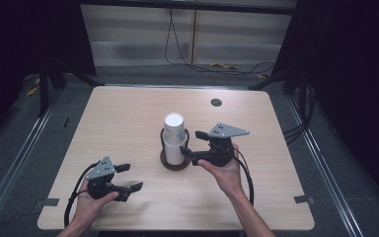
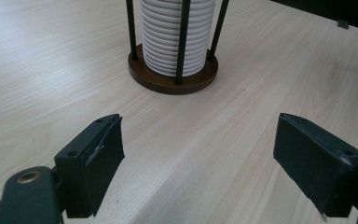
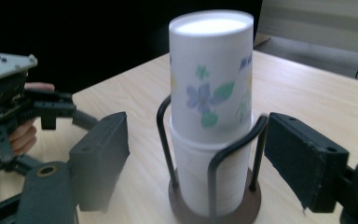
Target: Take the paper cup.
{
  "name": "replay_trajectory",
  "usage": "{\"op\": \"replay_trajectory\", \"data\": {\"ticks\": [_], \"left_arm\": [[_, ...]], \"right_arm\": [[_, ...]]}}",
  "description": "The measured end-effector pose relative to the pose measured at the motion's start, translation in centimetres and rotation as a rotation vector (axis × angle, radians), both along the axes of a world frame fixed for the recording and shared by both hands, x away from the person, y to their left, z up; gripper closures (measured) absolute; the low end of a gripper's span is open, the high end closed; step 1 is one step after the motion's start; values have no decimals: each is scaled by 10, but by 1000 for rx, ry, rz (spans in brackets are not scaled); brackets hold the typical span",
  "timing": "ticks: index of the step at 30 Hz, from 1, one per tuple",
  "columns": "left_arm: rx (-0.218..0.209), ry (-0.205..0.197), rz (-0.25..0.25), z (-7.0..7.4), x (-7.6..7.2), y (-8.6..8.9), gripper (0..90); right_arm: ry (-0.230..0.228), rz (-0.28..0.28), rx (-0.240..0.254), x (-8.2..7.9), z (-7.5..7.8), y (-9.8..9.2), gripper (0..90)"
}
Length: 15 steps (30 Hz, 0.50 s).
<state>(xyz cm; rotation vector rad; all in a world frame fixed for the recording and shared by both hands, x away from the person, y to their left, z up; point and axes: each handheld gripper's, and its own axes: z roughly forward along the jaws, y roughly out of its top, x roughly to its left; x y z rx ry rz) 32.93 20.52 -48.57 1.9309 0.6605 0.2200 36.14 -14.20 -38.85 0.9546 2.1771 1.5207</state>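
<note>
One cup holder (image 1: 175, 163) stands in the middle of the one table (image 1: 128, 113). It holds a stack of white cups (image 2: 177, 37). I count about fifteen rims, but the top is cut off. One flower cup (image 3: 211, 74) sits upside down on top. Two grippers are here. The right gripper (image 3: 196, 158) is open, just beside the stack, pinching nothing. The left gripper (image 2: 198, 163) is open too, well apart.

White cup (image 3: 210, 74) with blue-and-green flowers; brown holder base (image 2: 173, 78)
</note>
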Motion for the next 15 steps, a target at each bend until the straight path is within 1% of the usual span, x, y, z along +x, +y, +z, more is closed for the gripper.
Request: {"op": "replay_trajectory", "data": {"ticks": [2,3,5,6,7,8,9,10,11,12,13,15], "left_arm": [[2,-2,1,0,0,0,158],[5,-5,-1,0,0,0,158],[-1,0,-4,0,0,-1,158],[-3,3,-7,-1,0,-2,158],[2,6,-9,-1,0,-2,158],[5,5,-9,-1,0,-2,158],[7,6,-8,-2,0,-2,158],[7,6,-8,-2,0,-2,159],[14,2,-8,-2,0,-2,159],[19,4,-10,-2,0,-1,160],[23,4,-12,-2,0,-1,160],[16,9,-10,-3,-1,-2,160]], "right_arm": [[1,9,2,6,6,2,201],[1,9,2,6,6,2,201],[5,21,-13,15,10,7,205],[6,17,-17,17,11,8,206],[3,16,-17,19,11,10,207],[-1,16,-31,23,12,12,208],[-2,15,-33,26,13,14,212],[-1,17,-30,28,14,15,215],[4,18,-40,31,15,17,214],[-1,16,-52,33,17,19,214],[-6,13,-55,34,18,20,223],[-4,16,-62,36,21,22,225]]}}
